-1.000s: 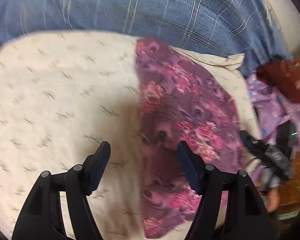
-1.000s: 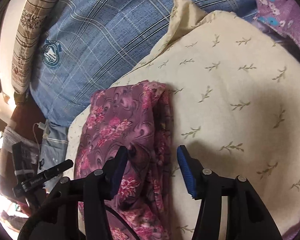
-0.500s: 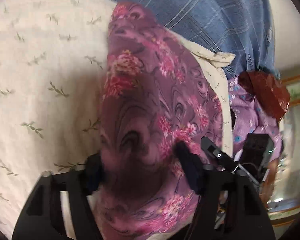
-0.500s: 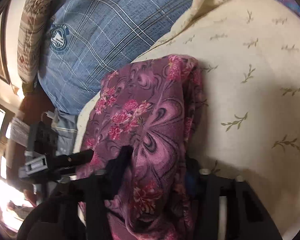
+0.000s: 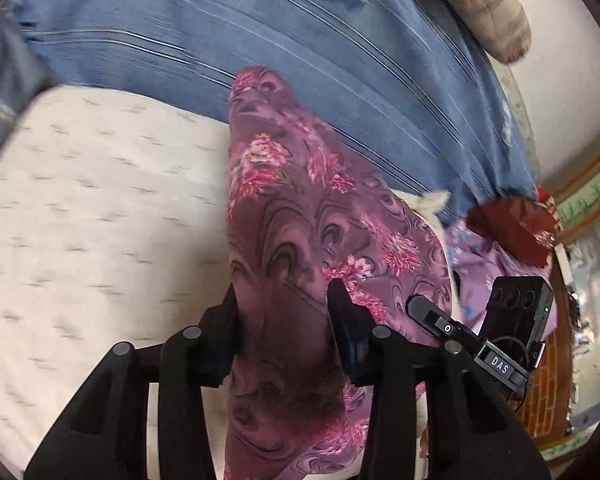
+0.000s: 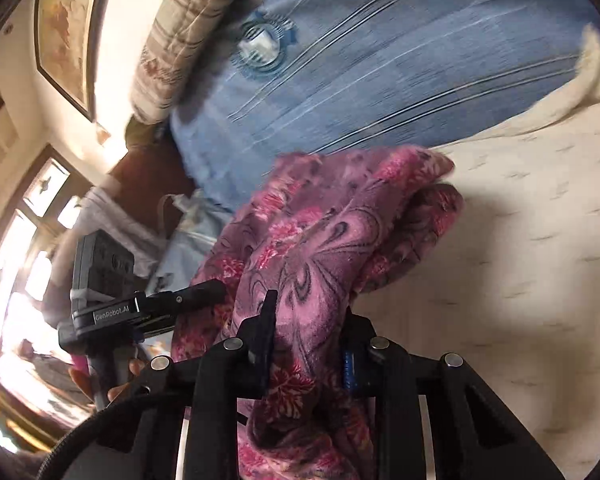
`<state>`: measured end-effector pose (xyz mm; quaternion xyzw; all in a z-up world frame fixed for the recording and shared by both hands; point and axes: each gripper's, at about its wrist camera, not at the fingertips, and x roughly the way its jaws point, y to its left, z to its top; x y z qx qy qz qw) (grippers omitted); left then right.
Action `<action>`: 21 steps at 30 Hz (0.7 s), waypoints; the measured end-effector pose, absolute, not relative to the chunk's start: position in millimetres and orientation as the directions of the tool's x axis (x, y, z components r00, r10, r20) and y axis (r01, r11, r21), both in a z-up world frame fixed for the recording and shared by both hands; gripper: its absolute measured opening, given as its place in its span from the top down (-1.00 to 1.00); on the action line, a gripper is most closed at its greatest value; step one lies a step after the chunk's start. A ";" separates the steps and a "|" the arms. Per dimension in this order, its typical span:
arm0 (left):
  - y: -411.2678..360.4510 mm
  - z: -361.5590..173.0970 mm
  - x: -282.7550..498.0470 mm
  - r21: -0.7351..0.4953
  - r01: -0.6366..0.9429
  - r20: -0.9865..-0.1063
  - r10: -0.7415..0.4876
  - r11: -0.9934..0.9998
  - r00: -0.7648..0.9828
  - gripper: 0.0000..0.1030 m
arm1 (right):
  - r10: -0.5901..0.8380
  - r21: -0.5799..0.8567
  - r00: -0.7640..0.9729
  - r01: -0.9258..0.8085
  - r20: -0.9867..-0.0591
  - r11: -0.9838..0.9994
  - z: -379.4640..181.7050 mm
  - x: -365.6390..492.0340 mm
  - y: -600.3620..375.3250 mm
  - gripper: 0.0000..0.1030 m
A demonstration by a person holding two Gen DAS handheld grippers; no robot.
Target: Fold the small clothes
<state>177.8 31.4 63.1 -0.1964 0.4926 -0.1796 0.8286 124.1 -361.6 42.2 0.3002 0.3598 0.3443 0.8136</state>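
Both grippers pinch the garment, mid-fold.

My left gripper (image 5: 284, 320) and right gripper (image 6: 308, 336) each have their fingers clamped on the purple floral cloth (image 5: 320, 216), which I hold bunched and raised over the cream pillow (image 5: 100, 216). I judge one lengthwise fold made; the crosswise fold and laying it flat remain.

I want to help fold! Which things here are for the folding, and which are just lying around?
For the folding:
purple flowery cloth
left gripper, shut on it
right gripper, shut on it
cream sheet underneath

Just lying around:
blue striped blanket
brown quilted pillow
lilac cloth
dark red cloth
framed picture
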 end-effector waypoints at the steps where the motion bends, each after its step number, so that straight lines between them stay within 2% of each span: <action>1: 41.4 57.5 176.1 -0.486 0.084 -0.756 -0.467 0.870 0.459 0.00 | 0.788 0.746 0.488 -0.347 -0.375 0.569 38.2 128.1 -349.2 0.48; 3: 60.5 30.4 176.4 -0.446 0.020 -0.796 -0.407 0.895 0.449 -0.08 | 0.780 0.727 0.460 -0.341 -0.424 0.596 23.3 136.4 -323.1 0.45; 5: 72.8 -8.9 181.5 -0.381 -0.039 -0.854 -0.335 0.924 0.398 -0.08 | 0.719 0.659 0.431 -0.310 -0.545 0.685 -2.5 147.8 -294.4 0.44; 6: 77.4 -28.0 184.2 -0.355 -0.063 -0.878 -0.310 0.933 0.365 -0.14 | 0.670 0.605 0.421 -0.297 -0.612 0.739 -15.8 152.6 -283.1 0.38; 7: 82.4 -43.7 185.4 -0.383 -0.066 -0.876 -0.339 0.921 0.343 -0.18 | 0.629 0.558 0.420 -0.293 -0.655 0.777 -29.1 155.3 -274.7 0.31; 9: 90.1 -47.5 182.6 -0.440 -0.076 -0.846 -0.385 0.895 0.369 -0.23 | 0.644 0.584 0.449 -0.284 -0.620 0.760 -37.3 155.0 -280.8 0.22; 11: 88.7 -39.5 179.8 -0.428 -0.051 -0.843 -0.378 0.903 0.384 -0.22 | 0.628 0.579 0.461 -0.263 -0.627 0.772 -35.9 152.4 -291.1 0.16; 15: 78.4 -9.6 150.7 -0.294 0.050 -0.837 -0.282 0.954 0.469 -0.21 | 0.577 0.531 0.491 -0.246 -0.653 0.811 -6.6 137.2 -296.8 0.12; 17: 75.7 4.0 130.5 -0.204 0.074 -0.828 -0.213 0.976 0.519 -0.30 | 0.537 0.482 0.523 -0.251 -0.662 0.839 16.7 118.1 -295.5 0.08; 19: 74.9 11.1 111.4 -0.117 0.061 -0.817 -0.131 0.991 0.561 -0.45 | 0.462 0.392 0.554 -0.249 -0.692 0.886 39.0 85.6 -289.6 -0.12; 21: 75.9 13.7 92.4 -0.061 0.029 -0.799 -0.066 0.998 0.598 -0.46 | 0.360 0.283 0.600 -0.223 -0.714 0.933 57.6 55.8 -284.9 -0.65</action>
